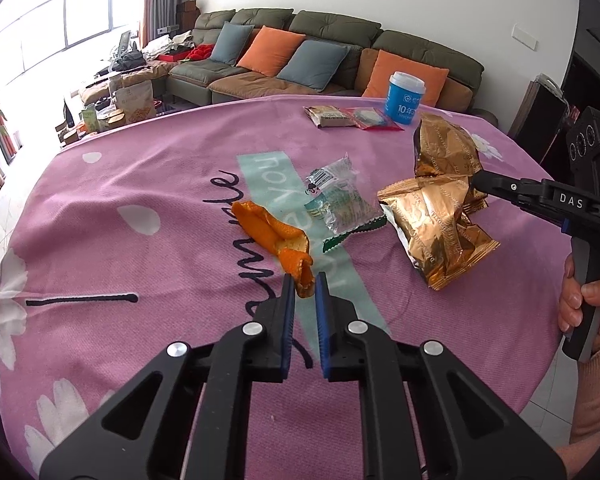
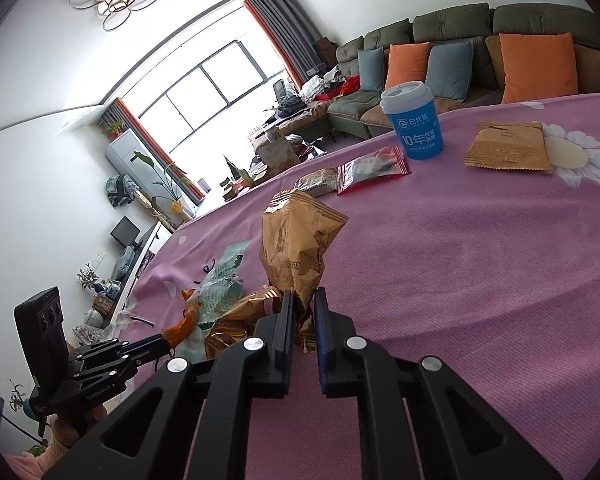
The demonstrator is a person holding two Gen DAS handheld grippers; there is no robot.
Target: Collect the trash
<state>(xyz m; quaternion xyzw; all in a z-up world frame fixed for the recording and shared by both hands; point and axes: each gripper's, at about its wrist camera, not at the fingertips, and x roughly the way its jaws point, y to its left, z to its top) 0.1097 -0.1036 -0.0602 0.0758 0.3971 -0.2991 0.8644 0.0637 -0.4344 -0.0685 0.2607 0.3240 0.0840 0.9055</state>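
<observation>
2 tools are clamped on trash at once, presumably so that 2 pieces can be cleared in 1 pass. The left tool (image 1: 305, 285) is closed on the near end of the orange peel (image 1: 274, 234), whose remainder is stretched away ahead of the tips on the pink cloth covering the surface (image 1: 140, 208). The right tool (image 2: 303, 300) is closed on the lower edge of a gold wrapper (image 2: 296, 240), which is held upright just beyond the tips; a second gold wrapper (image 1: 436, 216) is seen crumpled just beside them. A clear green wrapper (image 1: 340, 204) is left lying between the 2 tools. Farther ahead, a blue cup (image 2: 414, 120) and several flat packets are still to be gathered, so the task is judged to be at an early stage.
</observation>
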